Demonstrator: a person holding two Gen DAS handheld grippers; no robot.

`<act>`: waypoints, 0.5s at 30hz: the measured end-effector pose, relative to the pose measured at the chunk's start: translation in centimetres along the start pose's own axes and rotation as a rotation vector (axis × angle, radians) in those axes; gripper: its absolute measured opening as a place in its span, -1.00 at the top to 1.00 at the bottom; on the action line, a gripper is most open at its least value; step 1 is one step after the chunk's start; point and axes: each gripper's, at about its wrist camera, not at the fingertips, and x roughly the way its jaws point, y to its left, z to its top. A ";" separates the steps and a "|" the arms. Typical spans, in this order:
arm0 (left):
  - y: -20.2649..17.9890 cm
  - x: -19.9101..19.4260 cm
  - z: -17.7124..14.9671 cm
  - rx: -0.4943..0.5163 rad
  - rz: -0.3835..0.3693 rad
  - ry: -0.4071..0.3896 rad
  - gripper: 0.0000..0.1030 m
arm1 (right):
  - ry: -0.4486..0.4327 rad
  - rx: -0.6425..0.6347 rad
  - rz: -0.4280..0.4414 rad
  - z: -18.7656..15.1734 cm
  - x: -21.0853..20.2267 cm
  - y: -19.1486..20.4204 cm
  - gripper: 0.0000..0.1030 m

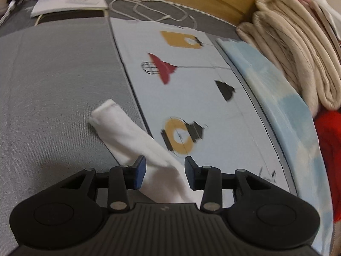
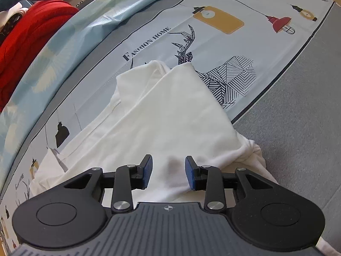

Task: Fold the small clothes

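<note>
A white garment (image 2: 170,111) lies partly folded on a pale printed cloth (image 2: 223,47), with one bunched edge spilling onto the grey surface (image 2: 298,106). My right gripper (image 2: 168,171) hovers over its near part, jaws apart, with the fabric lying flat beneath them and not pinched. In the left wrist view a long white sleeve-like part (image 1: 119,125) runs from the grey surface (image 1: 53,85) down between the fingers of my left gripper (image 1: 165,171). Those jaws stand apart and the pads do not press the cloth. This view is blurred.
Folded beige blankets (image 1: 298,49) and a red cloth (image 1: 328,149) are stacked along the right. A light blue patterned sheet (image 1: 277,89) borders the printed cloth (image 1: 191,98). A white cable (image 1: 153,12) and papers (image 1: 70,2) lie at the back.
</note>
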 end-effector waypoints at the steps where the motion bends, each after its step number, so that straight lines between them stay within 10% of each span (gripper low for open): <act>1: 0.5 0.1 0.3 -0.011 0.005 -0.003 0.14 | 0.001 -0.002 -0.001 0.0 0.1 0.0 0.32; 4: 1.3 0.2 0.9 -0.032 0.053 -0.037 0.17 | 0.008 -0.001 -0.002 0.0 0.4 -0.1 0.32; 7: 1.9 0.0 1.0 -0.027 0.146 -0.064 0.94 | 0.018 -0.003 -0.009 -0.1 0.7 -0.2 0.32; 11: 0.9 -1.6 0.2 0.013 0.190 -0.121 0.97 | 0.024 -0.006 -0.005 -0.2 0.6 -0.1 0.32; 15: -4.7 -5.0 -2.3 0.163 0.060 -0.198 0.97 | 0.016 -0.012 0.017 -0.3 0.0 0.3 0.32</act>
